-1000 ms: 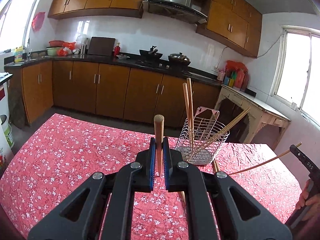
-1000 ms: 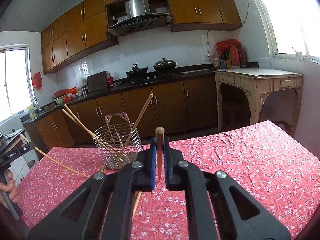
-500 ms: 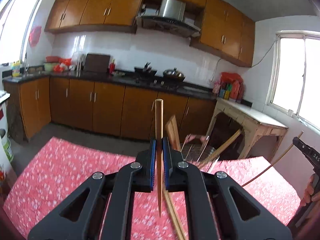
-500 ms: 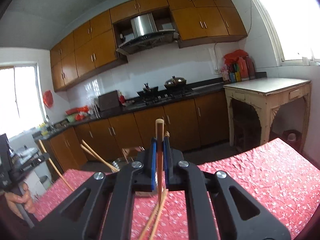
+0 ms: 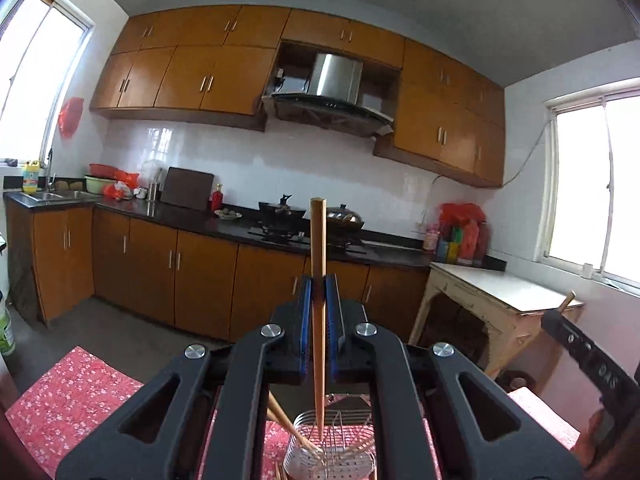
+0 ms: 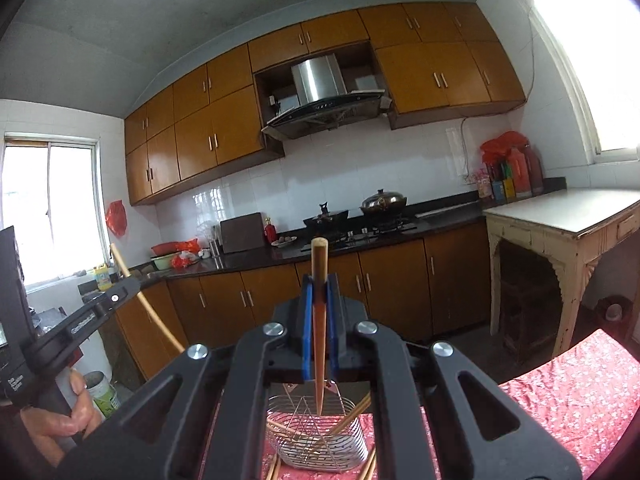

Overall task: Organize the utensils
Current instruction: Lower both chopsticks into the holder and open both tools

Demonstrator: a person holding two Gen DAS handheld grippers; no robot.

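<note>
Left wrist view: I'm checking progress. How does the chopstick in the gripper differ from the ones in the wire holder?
The held chopstick stands upright, clamped in the left gripper, while the stored chopsticks lean at slants. The held chopstick's thin tip points down at the wire holder, whereas the stored chopsticks rest inside it, ungripped. Both are plain brown wood.

Left gripper (image 5: 318, 300): matt black plastic w/ blue pads, shiny metal bolts. Chopstick (image 5: 318, 320) in it: smooth wood. Right gripper (image 6: 319, 304) same build, wood chopstick (image 6: 319, 320) too. Basket (image 6: 320, 436): bright wire metal. Bench cloth (image 6: 568, 392): red floral fabric, creased. Cabinets (image 5: 192, 76): glossy wood.
</note>
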